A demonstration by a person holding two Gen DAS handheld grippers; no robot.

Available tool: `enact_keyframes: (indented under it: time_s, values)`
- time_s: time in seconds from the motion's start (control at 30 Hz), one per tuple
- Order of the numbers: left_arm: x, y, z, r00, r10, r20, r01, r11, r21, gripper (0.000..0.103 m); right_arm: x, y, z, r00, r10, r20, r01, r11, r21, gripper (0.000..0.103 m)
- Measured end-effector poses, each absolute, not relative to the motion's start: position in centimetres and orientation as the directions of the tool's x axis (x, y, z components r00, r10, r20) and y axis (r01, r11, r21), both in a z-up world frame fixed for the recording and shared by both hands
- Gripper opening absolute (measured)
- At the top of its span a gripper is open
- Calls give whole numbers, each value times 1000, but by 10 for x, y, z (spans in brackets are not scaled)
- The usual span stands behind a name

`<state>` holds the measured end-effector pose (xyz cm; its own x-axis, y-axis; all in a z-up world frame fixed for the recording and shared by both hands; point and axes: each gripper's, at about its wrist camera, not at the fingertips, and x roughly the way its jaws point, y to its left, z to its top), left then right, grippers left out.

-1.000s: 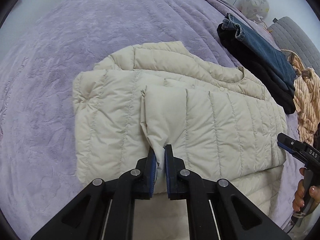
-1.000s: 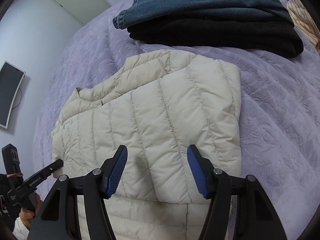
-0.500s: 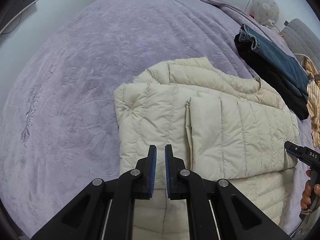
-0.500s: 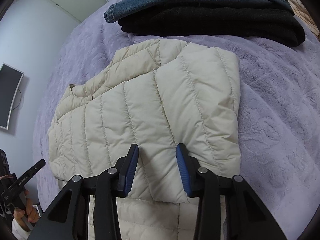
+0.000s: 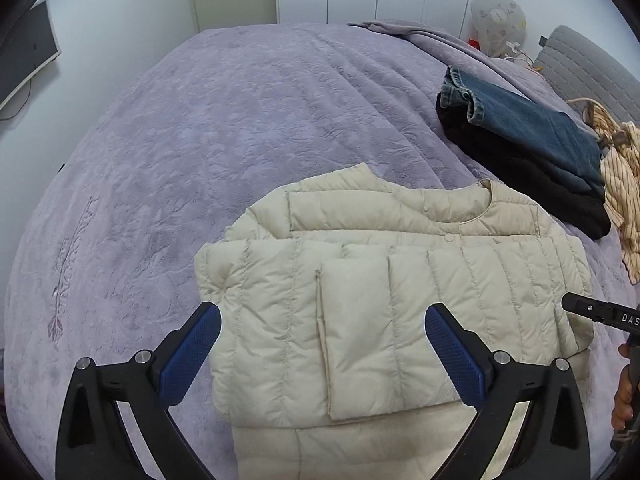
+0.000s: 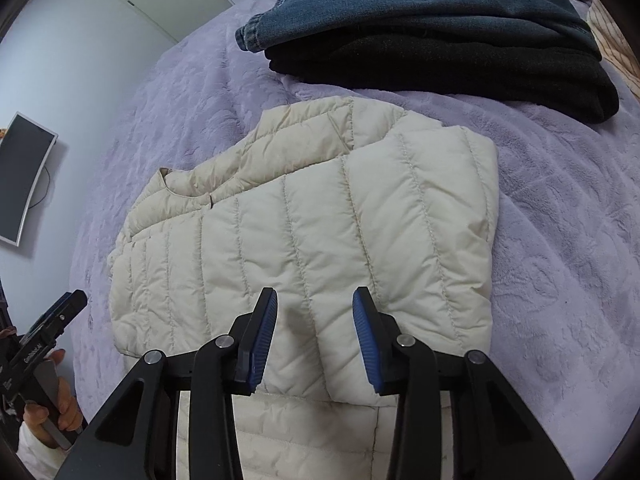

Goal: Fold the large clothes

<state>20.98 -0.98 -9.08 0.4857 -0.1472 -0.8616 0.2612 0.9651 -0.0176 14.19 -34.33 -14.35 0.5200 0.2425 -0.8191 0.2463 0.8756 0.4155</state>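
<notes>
Left claw (image 5: pixel 322 350) hangs spread wide and empty above the cream puffer jacket (image 5: pixel 384 312), which lies on the purple bed (image 5: pixel 240 120) with both sleeves folded in; right claw (image 6: pixel 314 338), partly parted, straddles a sleeve ridge, gripping nothing. Next likely: pinch the hem and fold it toward the collar

Cream quilted jacket (image 5: pixel 384 320), channel-stitched. Lilac bedspread (image 5: pixel 240 120), embossed floral relief. Dark blue jeans (image 6: pixel 420 4) over black garment (image 6: pixel 460 68). Tan-striped cloth (image 5: pixel 624 208). Blue ribbed pads (image 5: pixel 192 352) on black jaws.
</notes>
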Motion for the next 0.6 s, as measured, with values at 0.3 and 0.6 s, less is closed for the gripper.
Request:
enact_keyframes:
  time_s: [0.3, 0.6]
  values:
    - [230, -23, -170, 408, -40, -912, 282, 956, 85, 102, 165, -342, -172, 465, 228, -855, 253, 891, 376, 43]
    - [230, -20, -193, 407, -36, -913, 279, 956, 87, 103, 170, -343, -196, 446, 224, -867, 249, 899, 361, 42]
